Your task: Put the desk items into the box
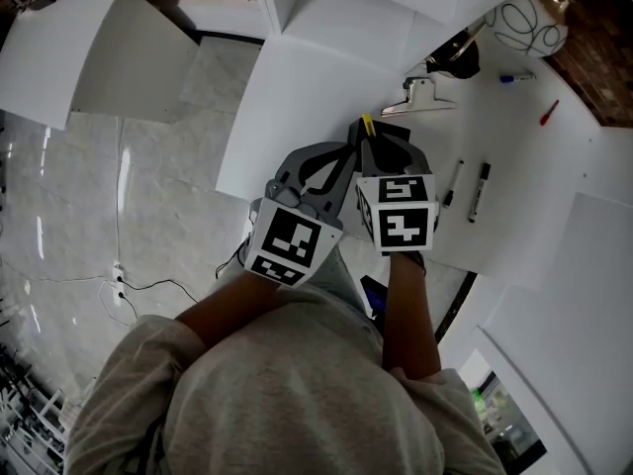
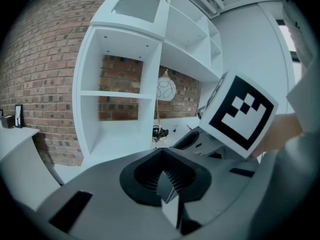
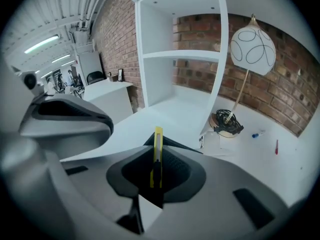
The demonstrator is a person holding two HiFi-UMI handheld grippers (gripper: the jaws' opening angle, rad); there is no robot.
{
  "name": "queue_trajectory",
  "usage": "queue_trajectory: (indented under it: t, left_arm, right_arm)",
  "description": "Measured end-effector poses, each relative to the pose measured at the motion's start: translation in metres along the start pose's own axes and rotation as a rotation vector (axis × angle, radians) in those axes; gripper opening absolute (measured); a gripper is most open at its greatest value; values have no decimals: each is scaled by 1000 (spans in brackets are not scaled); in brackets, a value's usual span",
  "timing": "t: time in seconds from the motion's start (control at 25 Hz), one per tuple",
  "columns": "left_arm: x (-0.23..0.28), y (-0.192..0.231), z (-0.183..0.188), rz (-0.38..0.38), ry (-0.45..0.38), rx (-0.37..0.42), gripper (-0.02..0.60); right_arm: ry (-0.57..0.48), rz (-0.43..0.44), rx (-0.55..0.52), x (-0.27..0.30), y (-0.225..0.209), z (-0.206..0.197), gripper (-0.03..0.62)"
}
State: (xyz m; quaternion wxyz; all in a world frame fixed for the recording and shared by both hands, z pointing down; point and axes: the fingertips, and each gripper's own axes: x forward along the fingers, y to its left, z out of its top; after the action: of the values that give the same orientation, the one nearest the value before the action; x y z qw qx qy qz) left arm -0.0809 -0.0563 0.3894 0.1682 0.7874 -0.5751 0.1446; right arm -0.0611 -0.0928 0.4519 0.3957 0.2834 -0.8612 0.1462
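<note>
My right gripper (image 1: 384, 154) (image 3: 156, 178) is shut on a yellow utility knife (image 3: 157, 154), which stands upright between its jaws; the knife's yellow tip (image 1: 368, 124) pokes out beyond them in the head view. A dark box-like edge (image 3: 172, 143) (image 1: 396, 132) lies just beyond the knife on the white desk (image 1: 297, 97). My left gripper (image 1: 321, 174) (image 2: 167, 184) hangs beside the right one at the desk's near edge, jaws together with nothing between them. Two black markers (image 1: 453, 183) (image 1: 479, 192) lie to the right.
A silver binder clip (image 1: 420, 97), a blue pen (image 1: 514, 77) (image 3: 257, 133), a red pen (image 1: 548, 113) (image 3: 276, 147), a cable coil (image 3: 227, 123) and a white globe lamp (image 1: 529, 23) (image 3: 252, 46) stand farther back. White shelving (image 3: 180, 54) rises behind the desk.
</note>
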Motion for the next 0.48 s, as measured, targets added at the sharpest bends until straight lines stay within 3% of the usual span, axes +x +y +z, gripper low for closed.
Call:
queue_trajectory:
  t: [0.24, 0.48]
  left_arm:
    - [13, 4, -16, -18, 70, -17, 9]
    - [16, 5, -16, -18, 71, -25, 9]
  right_arm:
    - [91, 26, -25, 8, 1, -6, 61]
    - [121, 29, -48, 10, 3, -8, 61]
